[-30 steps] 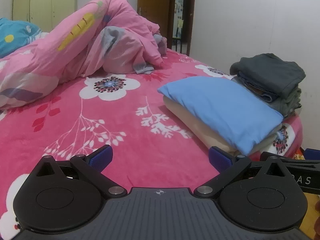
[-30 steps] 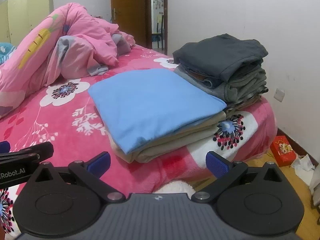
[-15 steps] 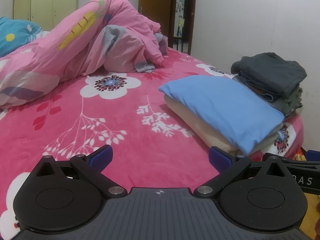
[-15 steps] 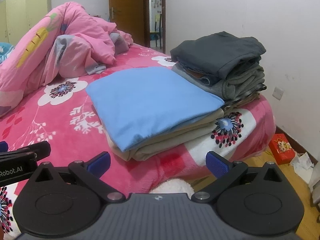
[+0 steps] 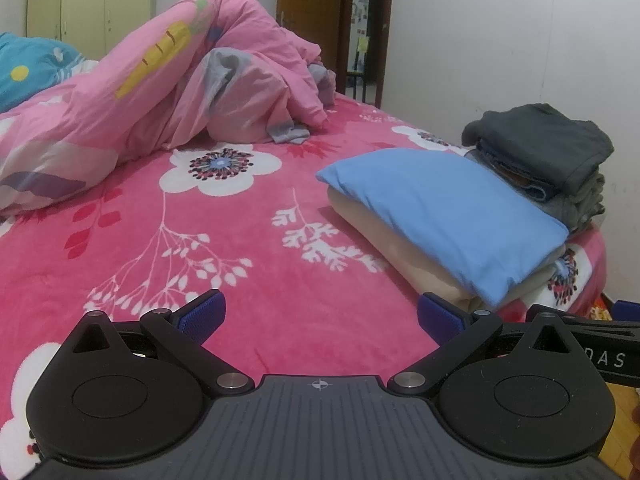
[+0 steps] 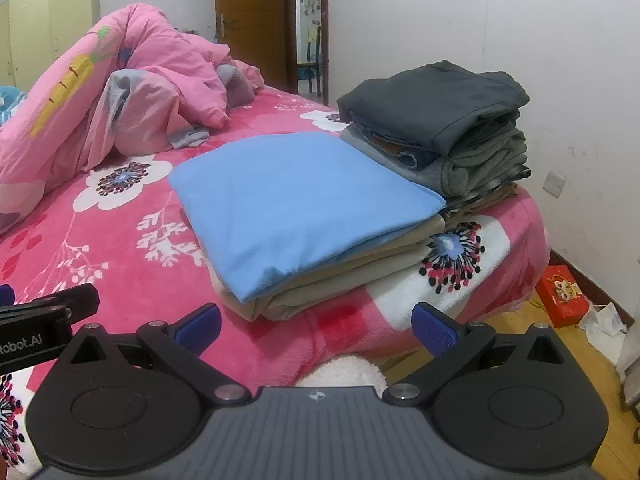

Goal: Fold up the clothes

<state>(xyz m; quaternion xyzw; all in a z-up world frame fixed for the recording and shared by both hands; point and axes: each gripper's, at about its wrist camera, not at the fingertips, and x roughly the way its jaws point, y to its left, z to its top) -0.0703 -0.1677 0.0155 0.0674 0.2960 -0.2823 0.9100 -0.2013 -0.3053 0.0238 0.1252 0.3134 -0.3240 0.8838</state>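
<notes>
folded cloth on bed, clothes stack just right of it, rumpled quilt behind left

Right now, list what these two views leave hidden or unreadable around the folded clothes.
- Beige cloth: both views show only its edges; the blue cloth covers the rest.
- Dark stack: lower garments show only folded edges; their number is unclear, as the grey top piece covers them.
- Pink duvet: whatever lies under the heap is hidden.
- Red packet on the floor, right view: print too small to read.
</notes>
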